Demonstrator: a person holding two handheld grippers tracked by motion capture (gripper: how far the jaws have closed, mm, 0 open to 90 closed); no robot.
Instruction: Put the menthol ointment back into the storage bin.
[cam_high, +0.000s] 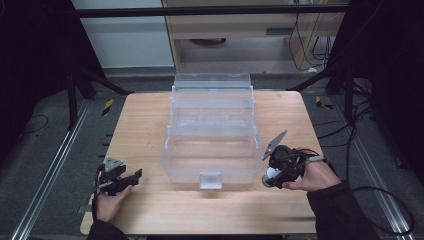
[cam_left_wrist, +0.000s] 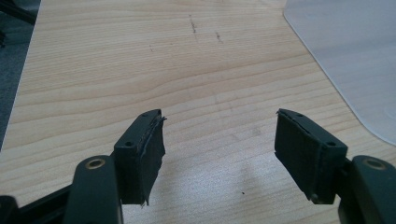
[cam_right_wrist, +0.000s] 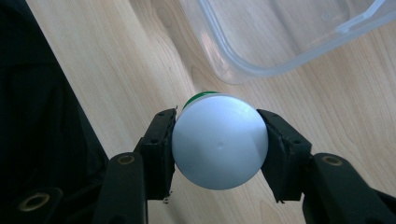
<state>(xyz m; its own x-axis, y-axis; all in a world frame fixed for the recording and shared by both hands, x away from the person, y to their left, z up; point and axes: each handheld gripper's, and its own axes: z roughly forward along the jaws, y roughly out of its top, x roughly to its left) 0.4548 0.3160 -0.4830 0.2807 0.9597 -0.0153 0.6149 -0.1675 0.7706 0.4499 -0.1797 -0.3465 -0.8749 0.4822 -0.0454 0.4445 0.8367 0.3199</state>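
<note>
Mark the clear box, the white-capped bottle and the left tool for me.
Clear box (cam_high: 210, 172), high view: front wall.
White-capped bottle (cam_right_wrist: 219, 147), right gripper view: round cap top.
Left tool (cam_left_wrist: 219, 140), left gripper view: gap between open jaws.

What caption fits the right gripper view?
Right claw shut on a white round cap beside a clear plastic box.

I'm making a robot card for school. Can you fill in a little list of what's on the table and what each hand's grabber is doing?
table: wooden table
box: clear plastic box, open, mid-table, looks empty
left gripper: left gripper, fingers apart, nothing between them, over bare wood left of the box
right gripper: right gripper, shut on a white round object with a green edge showing behind it
where the white object is: beside the box's front right corner, outside it
</note>
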